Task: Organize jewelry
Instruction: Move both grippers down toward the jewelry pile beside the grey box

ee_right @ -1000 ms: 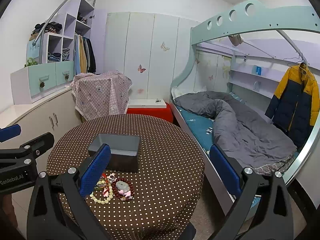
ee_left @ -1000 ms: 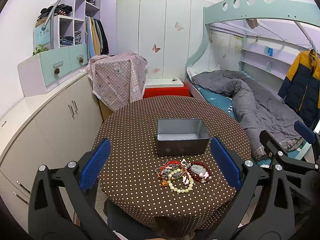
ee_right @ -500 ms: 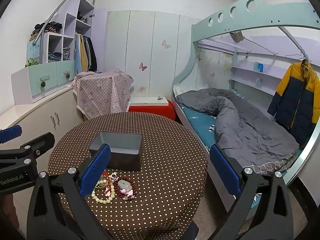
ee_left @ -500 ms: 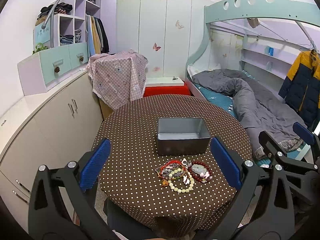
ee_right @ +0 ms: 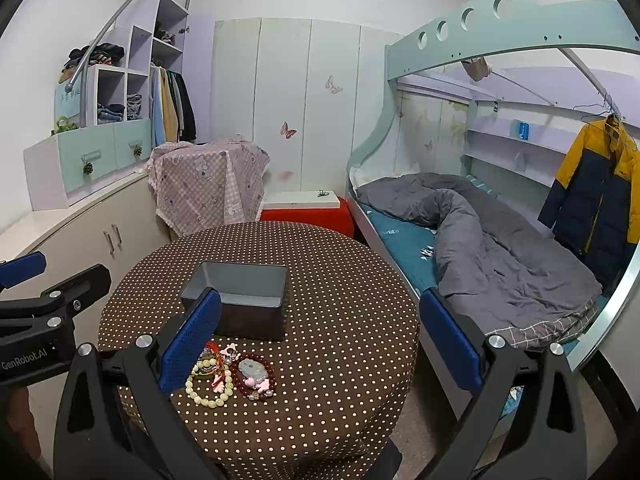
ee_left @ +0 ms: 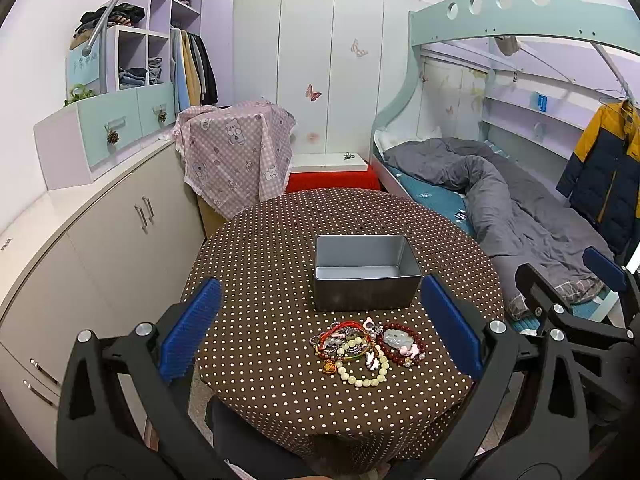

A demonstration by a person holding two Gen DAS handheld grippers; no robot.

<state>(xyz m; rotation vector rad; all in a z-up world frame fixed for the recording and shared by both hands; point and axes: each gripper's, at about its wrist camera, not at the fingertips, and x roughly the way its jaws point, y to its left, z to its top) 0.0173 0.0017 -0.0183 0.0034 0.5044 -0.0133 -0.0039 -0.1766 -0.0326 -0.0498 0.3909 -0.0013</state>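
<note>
We hold our left gripper (ee_left: pixel 320 328) and right gripper (ee_right: pixel 320 336) spread wide, empty, above the table (ee_left: pixel 260 248). The jewelry pile (ee_left: pixel 366 350) lies just before the tin box (ee_left: pixel 366 272). "GenRobot.AI" marks the left gripper.

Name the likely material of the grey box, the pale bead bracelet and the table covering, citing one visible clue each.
Grey box: probably metal, with a thin rolled rim and dull sheen.
Pale bead bracelet: glossy cream beads, maybe stone or plastic; unclear.
Table covering: fabric, since it drapes over the edge.

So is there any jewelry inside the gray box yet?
No, the gray box looks empty; the jewelry lies in a pile on the table.
</note>
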